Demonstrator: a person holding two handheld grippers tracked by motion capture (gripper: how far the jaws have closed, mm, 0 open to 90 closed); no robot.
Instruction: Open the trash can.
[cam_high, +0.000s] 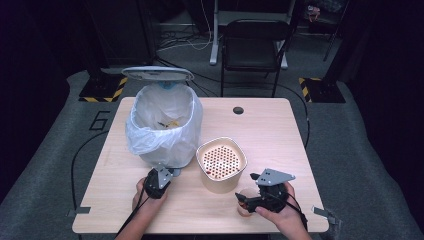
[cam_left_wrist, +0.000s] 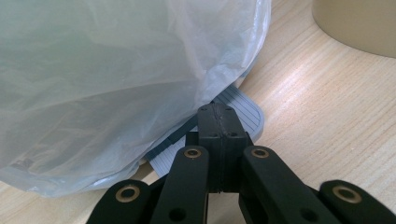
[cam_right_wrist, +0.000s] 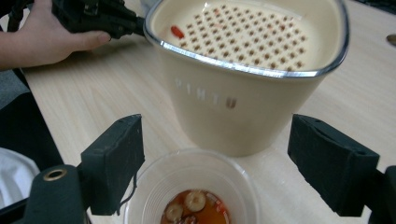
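While the left gripper (cam_left_wrist: 218, 122) rests with its jaws pressed together on the grey pedal (cam_left_wrist: 243, 112) at the foot of the pedal bin (cam_high: 165, 125), the right gripper (cam_right_wrist: 215, 163) stands spread wide, one jaw on each side of a clear plastic cup (cam_right_wrist: 191, 196) without touching it. The cup sits near the table's (cam_high: 270, 125) front edge, just beside the cream strainer basket (cam_high: 221, 162), and holds amber liquid with a few pale slices. There is one bin, one white liner bag (cam_left_wrist: 116, 70), one basket, one cup and two grippers. The basket's wall bears faint raised letters that look like "HIMTU", not surely legible. One red bit (cam_right_wrist: 177, 31) lies on the perforated insert. The table's right half and far right corner are bare wood, apart from a round cable hole (cam_high: 238, 110).
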